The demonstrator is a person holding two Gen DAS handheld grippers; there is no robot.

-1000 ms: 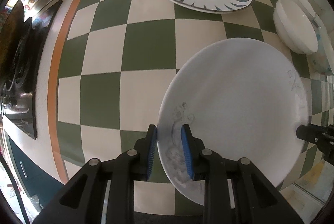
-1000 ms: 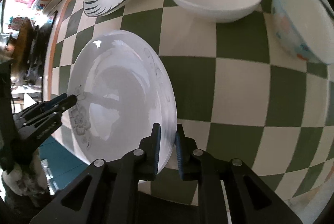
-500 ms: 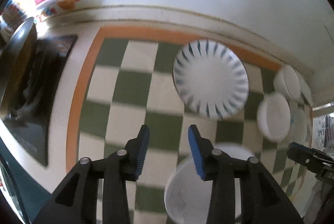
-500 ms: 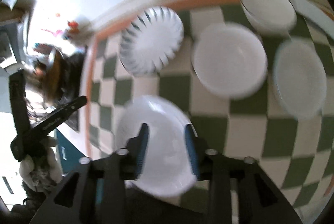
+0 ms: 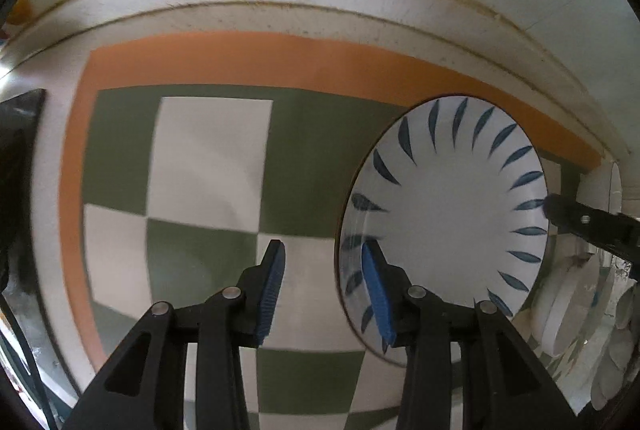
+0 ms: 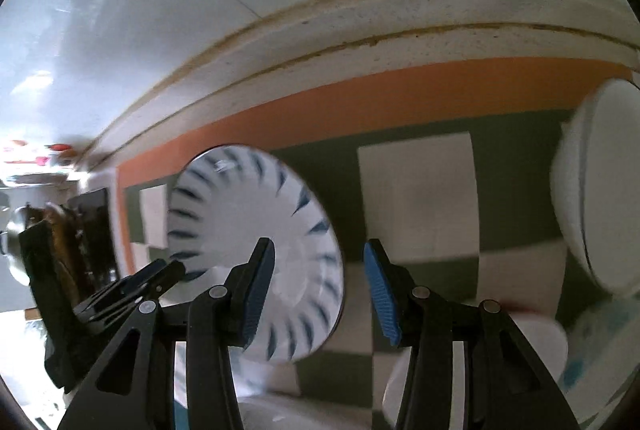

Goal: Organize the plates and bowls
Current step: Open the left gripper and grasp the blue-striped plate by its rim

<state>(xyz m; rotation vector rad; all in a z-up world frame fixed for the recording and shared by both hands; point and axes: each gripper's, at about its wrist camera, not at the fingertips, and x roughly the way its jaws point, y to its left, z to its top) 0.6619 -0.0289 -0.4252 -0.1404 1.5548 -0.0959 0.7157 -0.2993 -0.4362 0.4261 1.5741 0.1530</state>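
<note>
The blue-leaf plate is lying flat on the checked table, near the far orange border. The left tongs are hovering at its left rim and the right tongs at its right rim; both have just been opening, are standing partly open and are gripping nothing. White bowls are waiting to the right. The plate looks stiff, glazed, slippery and breakable, so each pair of tongs should be pinching the raised rim on opposite sides, lifting level.
</note>
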